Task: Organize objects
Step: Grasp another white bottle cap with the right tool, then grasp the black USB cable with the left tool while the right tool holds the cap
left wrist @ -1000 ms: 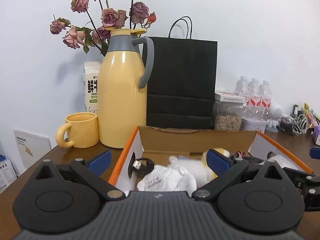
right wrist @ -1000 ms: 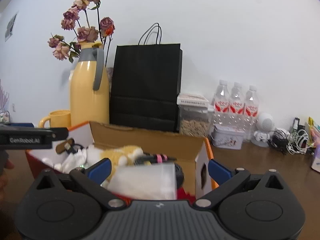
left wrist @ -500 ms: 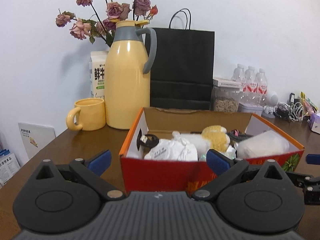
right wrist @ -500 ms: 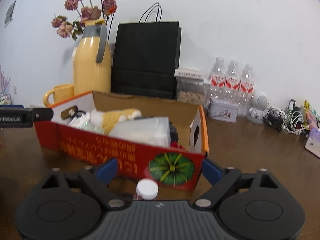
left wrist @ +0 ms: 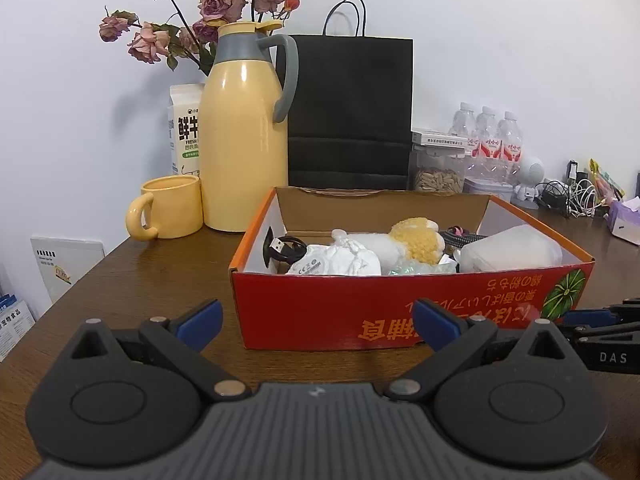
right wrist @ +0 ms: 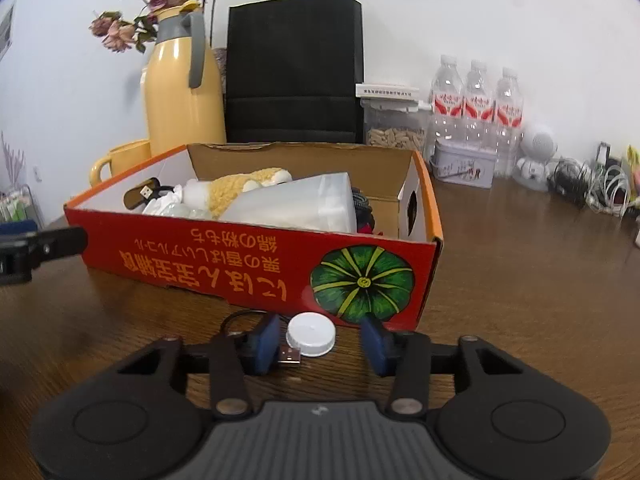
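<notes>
A red cardboard box (left wrist: 320, 312) (right wrist: 256, 264) stands on the wooden table, holding a plush toy (left wrist: 416, 240), a white mask (left wrist: 332, 264), a cable, and a frosted plastic container (right wrist: 296, 204). My left gripper (left wrist: 316, 320) is open and empty in front of the box. My right gripper (right wrist: 320, 338) is open, low over the table at the box's near corner. A white bottle cap (right wrist: 311, 335) and a USB plug (right wrist: 289, 355) with its black cable lie between its fingers.
Behind the box stand a yellow thermos (left wrist: 244, 136), yellow mug (left wrist: 168, 208), milk carton, dried roses, black paper bag (left wrist: 352, 112), seed jar (right wrist: 394, 120), metal tin, three water bottles (right wrist: 476, 100) and tangled cables (right wrist: 588, 184) at right.
Both grippers have pulled back from over the box and dropped toward the table. The right gripper's fingers have narrowed around the cap and USB plug.
</notes>
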A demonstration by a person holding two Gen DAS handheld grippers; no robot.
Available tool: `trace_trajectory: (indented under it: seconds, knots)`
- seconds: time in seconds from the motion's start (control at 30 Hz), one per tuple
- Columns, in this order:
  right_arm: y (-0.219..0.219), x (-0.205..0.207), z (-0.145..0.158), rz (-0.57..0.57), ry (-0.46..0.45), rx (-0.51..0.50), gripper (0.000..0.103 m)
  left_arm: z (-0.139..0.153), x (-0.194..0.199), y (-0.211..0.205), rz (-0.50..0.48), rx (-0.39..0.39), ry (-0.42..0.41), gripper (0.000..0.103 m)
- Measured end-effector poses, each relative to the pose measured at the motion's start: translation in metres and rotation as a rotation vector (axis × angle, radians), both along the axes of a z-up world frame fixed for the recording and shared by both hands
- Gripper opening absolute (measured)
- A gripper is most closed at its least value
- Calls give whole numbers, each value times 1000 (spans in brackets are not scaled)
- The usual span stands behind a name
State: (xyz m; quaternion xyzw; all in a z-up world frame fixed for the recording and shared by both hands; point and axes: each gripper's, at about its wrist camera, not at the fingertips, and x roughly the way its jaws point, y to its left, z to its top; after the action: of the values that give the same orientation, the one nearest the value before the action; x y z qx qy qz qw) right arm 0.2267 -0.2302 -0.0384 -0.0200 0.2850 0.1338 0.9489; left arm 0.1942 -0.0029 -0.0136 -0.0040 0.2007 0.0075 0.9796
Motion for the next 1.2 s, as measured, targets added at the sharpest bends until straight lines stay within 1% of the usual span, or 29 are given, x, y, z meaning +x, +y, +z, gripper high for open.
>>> trace_trajectory:
  seconds: [0.03, 0.13, 0.2, 0.27, 0.47, 0.63, 0.83, 0.97, 1.2]
  knots:
    - [1, 1, -1, -3, 10, 7, 39, 0, 0, 0, 1, 0, 2, 103]
    - [3, 4, -2, -7, 26, 14, 39, -1, 1, 0, 1, -1, 10, 103]
    - [5, 6, -2, -9, 36, 16, 35, -2, 1, 0, -1, -1, 13, 103]
    - [7, 7, -3, -7, 45, 23, 28, -2, 1, 0, -4, -1, 13, 103]
    - [9, 7, -3, -10, 45, 22, 27, -3, 1, -1, -6, 3, 20, 103]
    - [8, 2, 0, -15, 3, 18, 27, -5, 3, -3, -9, 10, 34, 103]
    - [-4, -13, 14, -25, -74, 59, 26, -15, 12, -10, -36, 30, 101, 103]
    - [-14, -13, 17, -51, -80, 71, 27, -18, 11, -25, -69, 29, 125, 103]
    - [-35, -15, 19, -70, -103, 87, 27, -25, 12, -76, -145, 41, 164, 103]
